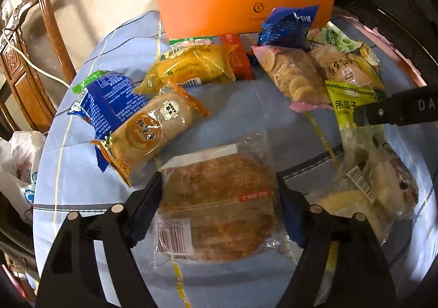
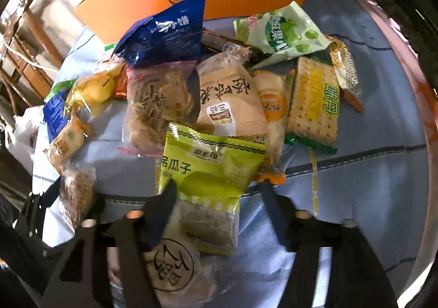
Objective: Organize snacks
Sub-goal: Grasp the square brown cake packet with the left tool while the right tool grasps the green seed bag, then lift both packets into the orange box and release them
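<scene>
Left wrist view: we look down on a round table under a blue cloth [image 1: 232,113], strewn with snack packets. Our left gripper [image 1: 219,198] brackets a clear-wrapped flat round cake [image 1: 216,204] at six o'clock of the frame. Its jaws flank the packet's two side edges; whether the pads already press on the wrapper we cannot tell, though the fit looks close. An orange box [image 1: 243,4] stands at twelve o'clock on the far side of the table, probably the place where the snacks are to go. Between box and cake lie a brown rice-cracker packet [image 1: 153,130] at ten o'clock and a yellow packet [image 1: 189,67] at eleven. The tip of the right gripper [image 1: 394,111] enters at three o'clock.

Right wrist view: our right gripper [image 2: 216,193] hangs over a lime-green seed packet [image 2: 210,171] that rests on a stamped pastry packet [image 2: 172,261] at six o'clock. The jaws stand spread. The left-hand finger overlaps the packet's lower corner, while the other finger is clear of it, so nothing is pinched.

We judge the step in hand to be the pick-up, one packet per hand. Next, each pair of jaws must close gently, since both wrappers are thin and their contents brittle, then lift and carry toward twelve o'clock.
</scene>
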`<state>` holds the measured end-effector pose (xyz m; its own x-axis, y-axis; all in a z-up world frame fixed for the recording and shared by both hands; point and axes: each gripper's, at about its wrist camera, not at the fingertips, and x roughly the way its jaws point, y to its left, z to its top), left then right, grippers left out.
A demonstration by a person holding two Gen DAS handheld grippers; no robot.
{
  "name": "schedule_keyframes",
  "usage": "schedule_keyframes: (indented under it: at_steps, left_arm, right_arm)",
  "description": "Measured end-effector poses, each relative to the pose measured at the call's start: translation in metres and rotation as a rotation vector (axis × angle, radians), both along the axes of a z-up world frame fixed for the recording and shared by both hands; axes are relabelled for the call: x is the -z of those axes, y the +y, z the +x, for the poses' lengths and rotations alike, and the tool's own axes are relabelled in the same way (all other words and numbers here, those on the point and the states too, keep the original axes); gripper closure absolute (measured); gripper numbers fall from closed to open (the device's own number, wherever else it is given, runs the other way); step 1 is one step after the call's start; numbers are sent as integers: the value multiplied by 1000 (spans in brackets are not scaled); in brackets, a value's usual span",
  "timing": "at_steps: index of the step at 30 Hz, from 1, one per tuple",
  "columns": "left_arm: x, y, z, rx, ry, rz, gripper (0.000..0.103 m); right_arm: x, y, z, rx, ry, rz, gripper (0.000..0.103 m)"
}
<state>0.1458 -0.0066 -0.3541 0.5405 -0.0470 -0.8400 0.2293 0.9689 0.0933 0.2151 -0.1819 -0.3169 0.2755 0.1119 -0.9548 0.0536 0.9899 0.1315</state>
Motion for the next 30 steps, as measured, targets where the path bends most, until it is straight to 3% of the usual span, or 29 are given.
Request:
schedule_keyframes:
  at_steps: [6,9,11,17,23,30]
  left_arm:
    - [0,1,-1,-10,4,-2,25]
    - [0,2,-1,-11,3,0,24]
    - [-1,4,-3,-10,1,-3,24]
    - [-3,7,-8,11,-20,-18,29]
    - [-23,24,-12,-10,-47,-129,30]
    - [-62,33,-17,0,-124,-188,30]
  right_arm:
    - [10,42,7,-104,0,-187,25]
    - [17,45,5,-111,-8,-215,35]
    - [15,40,0,-120,-18,-188,40]
    - [-11,-4,-17,-37,-72,-33,40]
    - [-46,-31,-34,18,-147,9,40]
    - [-72,-52,-49,40,-220,26,40]
